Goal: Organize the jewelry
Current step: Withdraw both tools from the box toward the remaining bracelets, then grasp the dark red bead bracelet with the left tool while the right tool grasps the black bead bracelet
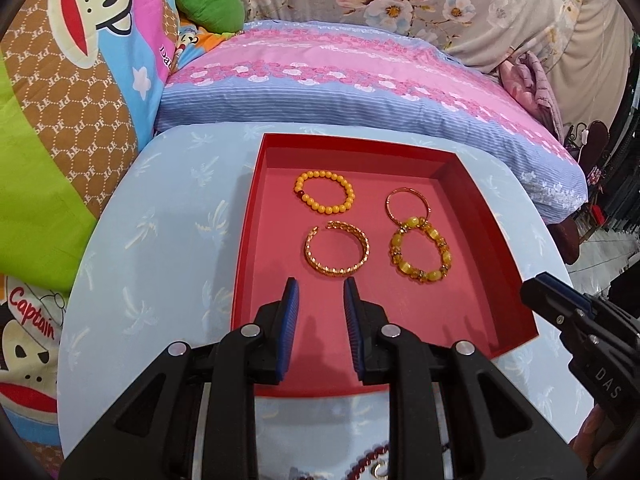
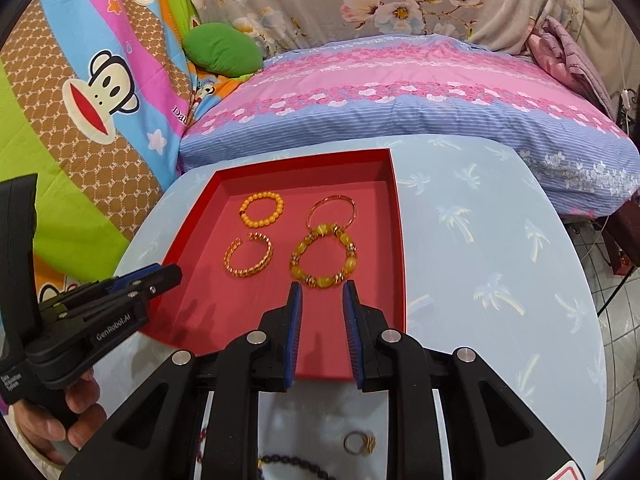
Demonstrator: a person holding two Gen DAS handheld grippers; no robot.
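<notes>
A red tray (image 1: 400, 320) (image 2: 240, 312) lies on the table and holds a yellow bead bracelet (image 1: 325, 193) (image 2: 262, 209), a gold open cuff (image 1: 337, 249) (image 2: 249, 255), a thin gold bangle (image 1: 408, 205) (image 2: 332, 212) and a chunky yellow stone bracelet (image 1: 421, 252) (image 2: 323, 260). My left gripper (image 1: 321, 282) hovers over the tray's near half, just short of the cuff, open and empty. Over the tray's near right part, my right gripper (image 2: 323, 284) is close to the stone bracelet, jaws apart with nothing between them.
The round pale blue table (image 1: 160, 240) has palm prints. Near its front edge lie a ring (image 2: 358, 442), a dark bead strand (image 2: 288, 462) and dark red beads (image 1: 372, 454). A pink and blue pillow (image 1: 360, 72) and cartoon bedding (image 1: 80, 80) border the table behind and on the left.
</notes>
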